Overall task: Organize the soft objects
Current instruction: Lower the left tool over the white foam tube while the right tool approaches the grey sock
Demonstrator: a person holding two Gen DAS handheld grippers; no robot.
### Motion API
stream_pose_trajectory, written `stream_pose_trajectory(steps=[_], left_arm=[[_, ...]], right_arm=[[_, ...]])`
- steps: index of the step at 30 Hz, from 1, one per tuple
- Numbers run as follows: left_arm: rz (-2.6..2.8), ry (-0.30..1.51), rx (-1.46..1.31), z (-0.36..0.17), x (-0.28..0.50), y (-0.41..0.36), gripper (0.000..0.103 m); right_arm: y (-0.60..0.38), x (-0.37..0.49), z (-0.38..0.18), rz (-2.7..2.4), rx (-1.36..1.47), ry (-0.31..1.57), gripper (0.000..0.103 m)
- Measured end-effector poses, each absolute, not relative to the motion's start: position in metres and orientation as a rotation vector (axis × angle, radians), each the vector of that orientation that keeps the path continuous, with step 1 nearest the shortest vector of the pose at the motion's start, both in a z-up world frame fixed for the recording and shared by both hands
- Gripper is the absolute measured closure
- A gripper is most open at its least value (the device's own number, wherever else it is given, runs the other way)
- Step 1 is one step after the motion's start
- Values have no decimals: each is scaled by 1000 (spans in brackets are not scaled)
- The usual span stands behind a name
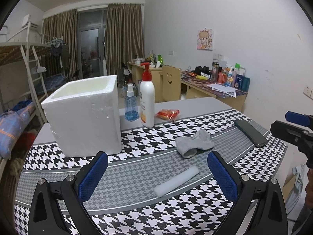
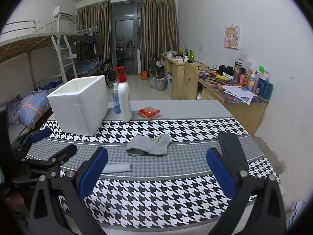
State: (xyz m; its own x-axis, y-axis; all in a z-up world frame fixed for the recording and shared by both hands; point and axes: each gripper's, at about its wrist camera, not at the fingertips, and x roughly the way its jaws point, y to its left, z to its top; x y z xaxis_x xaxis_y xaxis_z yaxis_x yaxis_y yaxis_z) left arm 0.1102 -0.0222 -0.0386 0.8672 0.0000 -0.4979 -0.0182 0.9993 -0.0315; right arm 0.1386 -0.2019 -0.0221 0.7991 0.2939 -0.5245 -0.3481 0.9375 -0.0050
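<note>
A grey sock (image 1: 192,143) lies crumpled on the houndstooth cloth; it also shows in the right wrist view (image 2: 149,145). A white foam roll (image 1: 176,181) lies nearer, between my left gripper's fingers in view; in the right wrist view the roll (image 2: 116,168) is at the left. A white foam box (image 1: 84,115) stands open-topped at the back left, also in the right wrist view (image 2: 80,103). My left gripper (image 1: 157,176) is open and empty above the table. My right gripper (image 2: 156,174) is open and empty.
A white pump bottle (image 1: 147,99), a blue spray bottle (image 1: 131,106) and a red snack packet (image 1: 167,114) stand behind on the grey table (image 1: 195,105). A dark phone (image 1: 250,133) lies at the right. Desks, a chair and a bunk bed lie beyond.
</note>
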Motion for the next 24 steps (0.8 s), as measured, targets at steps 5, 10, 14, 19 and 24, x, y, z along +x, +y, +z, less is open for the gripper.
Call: stream_pose_trajectory(steps=[5, 10, 14, 19, 24], left_arm=[[15, 531, -30, -43, 115, -25, 1], [24, 548, -31, -50, 122, -25, 1], [28, 570, -29, -56, 129, -27, 1], [20, 594, -32, -63, 135, -29, 1], [12, 626, -20, -70, 141, -33, 1]], right_arm=[[-203, 148, -30, 339, -95, 571, 1], [-202, 160, -39, 351, -89, 586, 1], [-200, 168, -44, 372, -90, 595, 1], [-196, 177, -50, 391, -93, 610, 1], [-192, 186, -56, 378, -110, 610, 1]])
